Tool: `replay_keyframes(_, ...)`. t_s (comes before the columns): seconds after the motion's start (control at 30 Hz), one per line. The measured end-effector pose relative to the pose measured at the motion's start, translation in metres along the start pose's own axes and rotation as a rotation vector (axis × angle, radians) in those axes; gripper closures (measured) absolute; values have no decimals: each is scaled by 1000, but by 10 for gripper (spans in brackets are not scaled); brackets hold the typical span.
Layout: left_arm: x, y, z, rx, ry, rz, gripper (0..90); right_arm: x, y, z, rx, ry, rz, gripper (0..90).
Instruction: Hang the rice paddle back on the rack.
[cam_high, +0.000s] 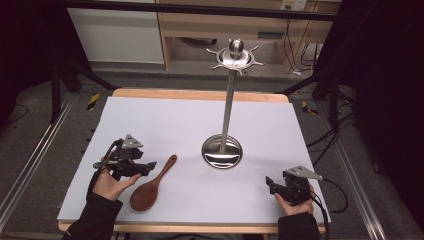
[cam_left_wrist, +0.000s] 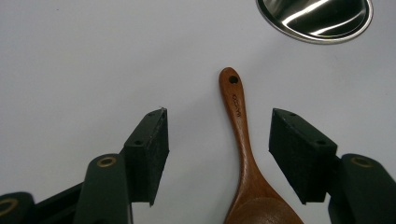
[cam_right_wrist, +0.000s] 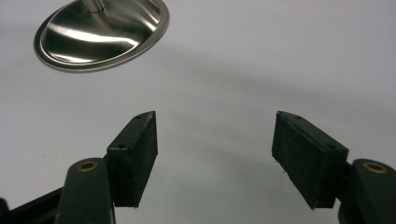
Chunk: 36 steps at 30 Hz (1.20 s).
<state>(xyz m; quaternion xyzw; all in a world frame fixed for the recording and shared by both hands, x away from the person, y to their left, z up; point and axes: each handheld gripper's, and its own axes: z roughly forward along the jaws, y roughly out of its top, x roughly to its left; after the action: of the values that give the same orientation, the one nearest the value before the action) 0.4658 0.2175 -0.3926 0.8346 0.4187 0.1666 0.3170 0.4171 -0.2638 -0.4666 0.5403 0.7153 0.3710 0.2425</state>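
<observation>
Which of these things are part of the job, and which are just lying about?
In the job:
spoon
left gripper, open astride the spoon

Lying about:
steel stand
right gripper, open over bare table

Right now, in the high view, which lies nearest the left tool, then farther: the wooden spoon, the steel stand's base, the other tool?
1. Wooden spoon, right beside the left tool.
2. Stand's base, mid-table.
3. Right tool, at the table's right edge.
</observation>
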Motion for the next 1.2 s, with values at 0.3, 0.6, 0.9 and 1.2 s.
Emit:
replay_keyframes(0.3, -7, 6, 5, 31, -17, 14, 386, 1, -1, -1, 0, 11, 1, 311)
replay_keyframes(0.6, -11, 10, 12, 86, -27, 36, 434, 1, -1, -1, 0, 12, 0, 309)
replay_keyframes(0.9, -13, 11, 22, 133, -35, 52, 467, 2, -1, 0, 4, 22, 5, 309)
replay_keyframes(1.2, -11, 10, 37, 199, -42, 44, 508, 1, 0, 0, 6, 21, -2, 310)
